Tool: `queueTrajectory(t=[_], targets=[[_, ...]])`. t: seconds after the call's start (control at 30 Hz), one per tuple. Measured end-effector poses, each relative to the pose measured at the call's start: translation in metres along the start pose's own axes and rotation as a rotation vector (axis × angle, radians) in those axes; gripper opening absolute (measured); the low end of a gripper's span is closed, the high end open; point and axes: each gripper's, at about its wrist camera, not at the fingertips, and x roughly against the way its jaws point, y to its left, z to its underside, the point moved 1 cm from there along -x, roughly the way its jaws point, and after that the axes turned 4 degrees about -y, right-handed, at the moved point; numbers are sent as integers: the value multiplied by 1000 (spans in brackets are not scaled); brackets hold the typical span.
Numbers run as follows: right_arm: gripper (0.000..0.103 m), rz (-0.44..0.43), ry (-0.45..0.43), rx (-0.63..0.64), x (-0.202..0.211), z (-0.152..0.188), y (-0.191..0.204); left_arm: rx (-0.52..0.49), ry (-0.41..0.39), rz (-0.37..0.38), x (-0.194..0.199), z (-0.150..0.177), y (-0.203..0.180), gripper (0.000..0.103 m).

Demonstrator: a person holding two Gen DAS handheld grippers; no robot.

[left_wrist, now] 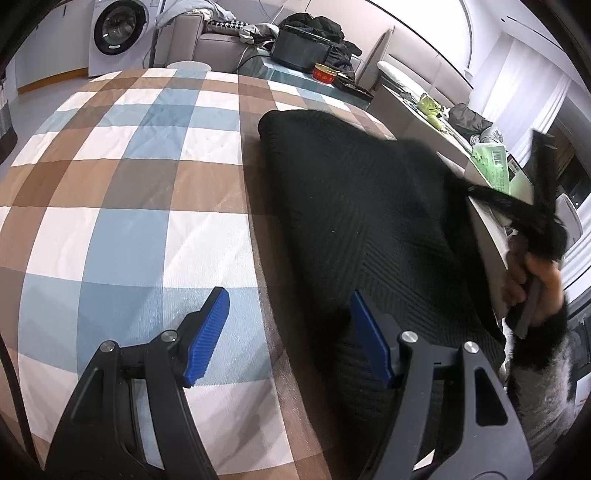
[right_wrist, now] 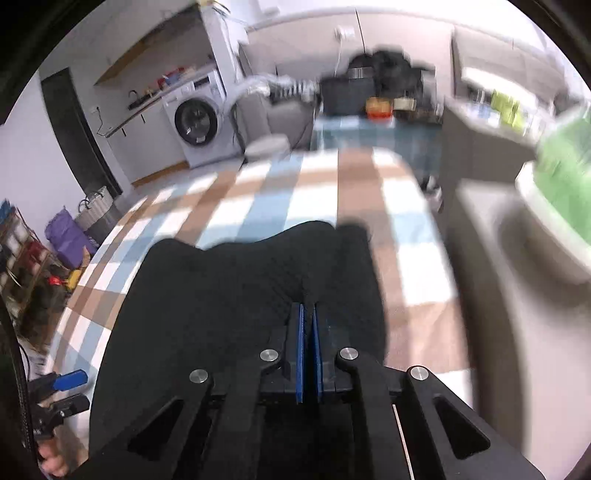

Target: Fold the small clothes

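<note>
A black knit garment (left_wrist: 354, 206) lies on the right part of the checked bedspread (left_wrist: 140, 184). My left gripper (left_wrist: 291, 325) is open and empty, its blue pads low over the garment's near left edge. In the right wrist view my right gripper (right_wrist: 308, 314) is shut on an edge of the black garment (right_wrist: 240, 291) and lifts it off the bed. The right gripper also shows at the right edge of the left wrist view (left_wrist: 532, 236), with garment cloth hanging from it. The left gripper shows at the lower left of the right wrist view (right_wrist: 68, 380).
A washing machine (left_wrist: 118, 33) stands beyond the bed. A low table (left_wrist: 295, 74) with a dark box and a red tin is behind the bed. A white cabinet (right_wrist: 517, 295) with green packaging on top stands right of the bed. Baskets and shelves (right_wrist: 55, 236) are at the left.
</note>
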Motion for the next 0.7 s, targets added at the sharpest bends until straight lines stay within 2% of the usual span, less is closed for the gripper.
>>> queueTrajectory(t=[0.1, 0.23, 0.27, 0.37, 0.47, 0.5, 0.57, 0.6, 0.7], targets=[[4, 84, -14, 43, 6, -3, 3, -1, 10, 2, -5, 1, 0, 65], [9, 133, 161, -8, -39, 5, -16, -6, 13, -7, -8, 3, 0, 65], [11, 136, 175, -38, -42, 6, -20, -6, 10, -11, -7, 4, 1, 65], [19, 76, 145, -79, -29, 10, -18, 4, 4, -20, -5, 6, 4, 65], [35, 27, 91, -36, -7, 10, 2, 19, 6, -21, -6, 5, 8, 65], [43, -22, 88, -31, -3, 9, 9, 17, 5, -23, -6, 5, 8, 65], [45, -136, 123, -45, -7, 10, 23, 9, 4, -21, -6, 6, 8, 65], [45, -166, 154, -49, -12, 11, 29, 6, 4, -19, -6, 6, 7, 65], [45, -193, 239, -44, -37, 18, 43, -1, 1, -21, -6, 7, 7, 65]])
